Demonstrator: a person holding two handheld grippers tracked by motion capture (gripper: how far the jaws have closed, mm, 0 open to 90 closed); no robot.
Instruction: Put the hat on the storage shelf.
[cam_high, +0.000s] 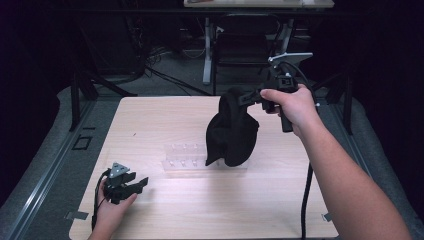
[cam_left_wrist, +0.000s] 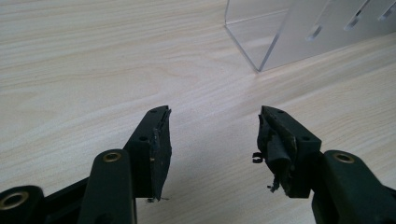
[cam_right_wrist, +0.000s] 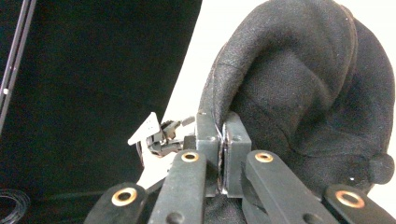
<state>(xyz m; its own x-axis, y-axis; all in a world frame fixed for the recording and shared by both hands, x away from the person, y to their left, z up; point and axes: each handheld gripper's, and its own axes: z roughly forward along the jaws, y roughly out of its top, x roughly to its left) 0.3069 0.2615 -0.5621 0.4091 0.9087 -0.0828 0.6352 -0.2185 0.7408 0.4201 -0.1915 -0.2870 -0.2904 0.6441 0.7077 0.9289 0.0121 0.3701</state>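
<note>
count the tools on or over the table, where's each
2. The left tool rests on the table near its front left corner, jaws open. The right tool is held above the clear rack, shut on a black cap.

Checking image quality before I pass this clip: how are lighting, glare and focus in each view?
High view: table lit, surroundings nearly black, black cap lacks detail, clear acrylic rack faint. Left gripper view: even light, wood grain sharp, soft sheen on the rack. Right gripper view: table behind the cap blown out white, the rest dark; right gripper sharp.
</note>
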